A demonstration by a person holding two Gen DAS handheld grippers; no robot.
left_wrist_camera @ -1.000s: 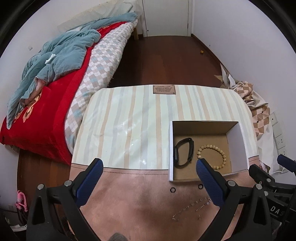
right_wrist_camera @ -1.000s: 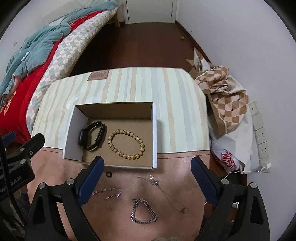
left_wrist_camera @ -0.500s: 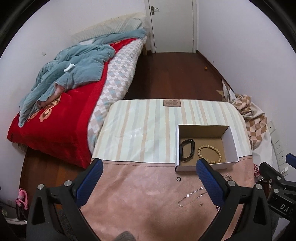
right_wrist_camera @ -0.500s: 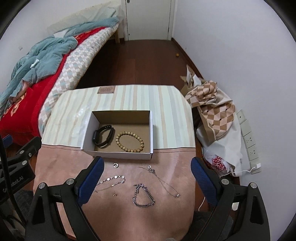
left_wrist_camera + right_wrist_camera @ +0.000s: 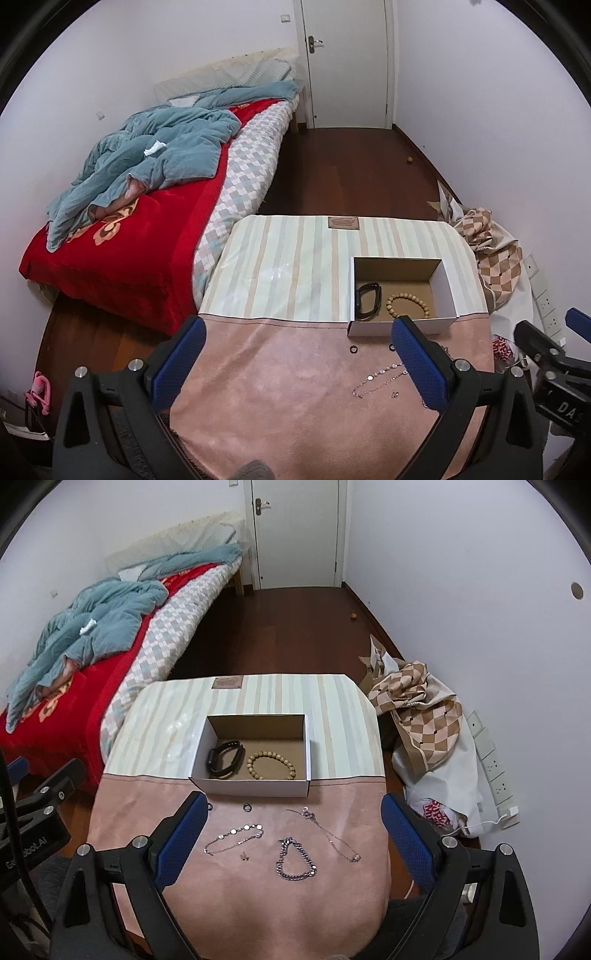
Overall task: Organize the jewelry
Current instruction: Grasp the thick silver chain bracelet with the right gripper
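An open cardboard box on the table holds a black band and a wooden bead bracelet. On the pink cloth before it lie two small rings, a thin disc chain, a tiny stud, a heavy silver chain bracelet and a fine necklace. My right gripper is open and empty, high above the loose pieces. My left gripper is open and empty, to the left.
The table carries a striped cloth at its far half. A bed with a red cover and blue blanket stands left. Checked fabric and bags lie on the floor at right, by wall sockets. A white door is at the back.
Both grippers have risen and drawn back from the table, so the box and jewelry look smaller and farther. Nothing on the table has moved.
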